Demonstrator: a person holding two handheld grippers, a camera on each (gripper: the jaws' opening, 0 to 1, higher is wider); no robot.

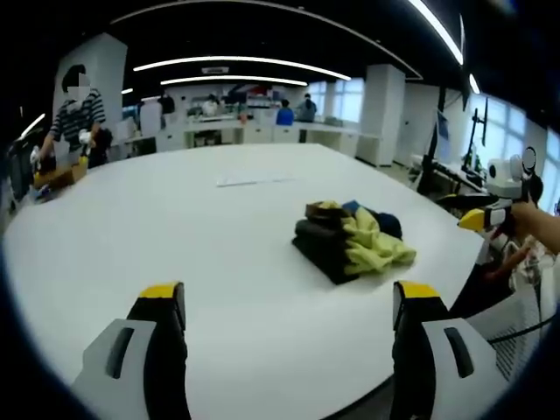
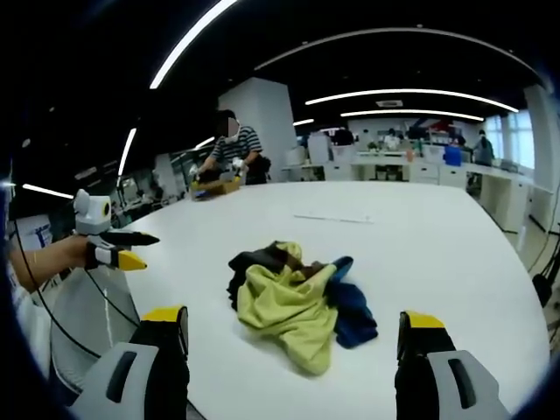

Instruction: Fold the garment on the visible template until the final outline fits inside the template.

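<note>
Left gripper view, table: a wide white table (image 1: 175,236) runs across the room.
Garment pile: a crumpled heap of yellow, black and blue clothing (image 1: 354,241) lies bunched on the table, right of centre; in the right gripper view it (image 2: 293,302) sits near the front, between the jaws.
Person: a figure in a striped top (image 1: 77,118) stands at the far edge.
Left gripper (image 1: 289,306): jaws spread wide, holding nothing, well short of the pile.
Right gripper (image 2: 293,332): jaws parted, empty, just short of the clothing.
Paper: a flat sheet (image 1: 254,179) lies beyond the pile.
</note>
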